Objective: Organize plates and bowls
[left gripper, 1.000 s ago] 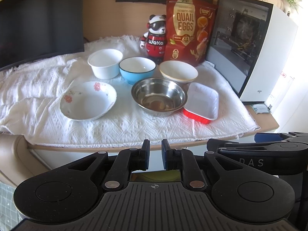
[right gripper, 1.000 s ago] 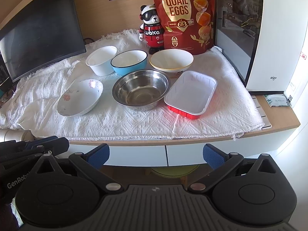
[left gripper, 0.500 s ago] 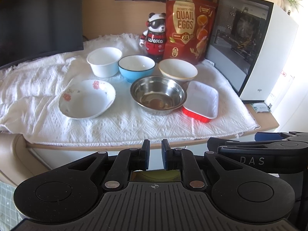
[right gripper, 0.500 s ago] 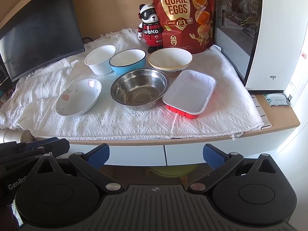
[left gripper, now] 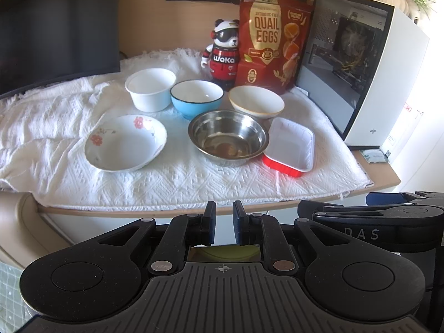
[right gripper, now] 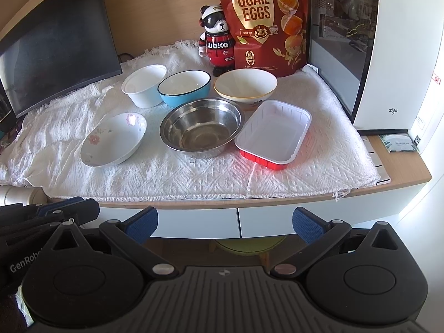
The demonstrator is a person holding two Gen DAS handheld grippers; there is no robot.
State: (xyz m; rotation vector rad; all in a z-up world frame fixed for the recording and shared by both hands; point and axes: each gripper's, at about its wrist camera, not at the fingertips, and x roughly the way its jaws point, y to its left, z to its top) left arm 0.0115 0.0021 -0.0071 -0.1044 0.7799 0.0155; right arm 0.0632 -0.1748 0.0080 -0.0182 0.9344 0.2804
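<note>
On a white cloth stand a white bowl [left gripper: 150,88], a blue bowl [left gripper: 196,97] and a cream bowl [left gripper: 255,103] in a back row. In front lie a floral plate [left gripper: 125,142], a steel bowl [left gripper: 228,137] and a red tray with a white inside [left gripper: 290,147]. The same set shows in the right wrist view: white bowl [right gripper: 144,88], blue bowl [right gripper: 184,88], cream bowl [right gripper: 245,86], floral plate [right gripper: 113,138], steel bowl [right gripper: 201,130], red tray [right gripper: 273,134]. My left gripper [left gripper: 223,223] is shut and empty, short of the desk edge. My right gripper [right gripper: 225,224] stands open and empty, also off the desk.
Behind the bowls stand a panda figure [left gripper: 224,51] and a red quail-egg bag [left gripper: 273,38]. A white computer case [left gripper: 360,63] walls the right side, a dark monitor [left gripper: 55,27] the left. The wooden desk edge [right gripper: 402,180] has a small packet [right gripper: 398,143] on it.
</note>
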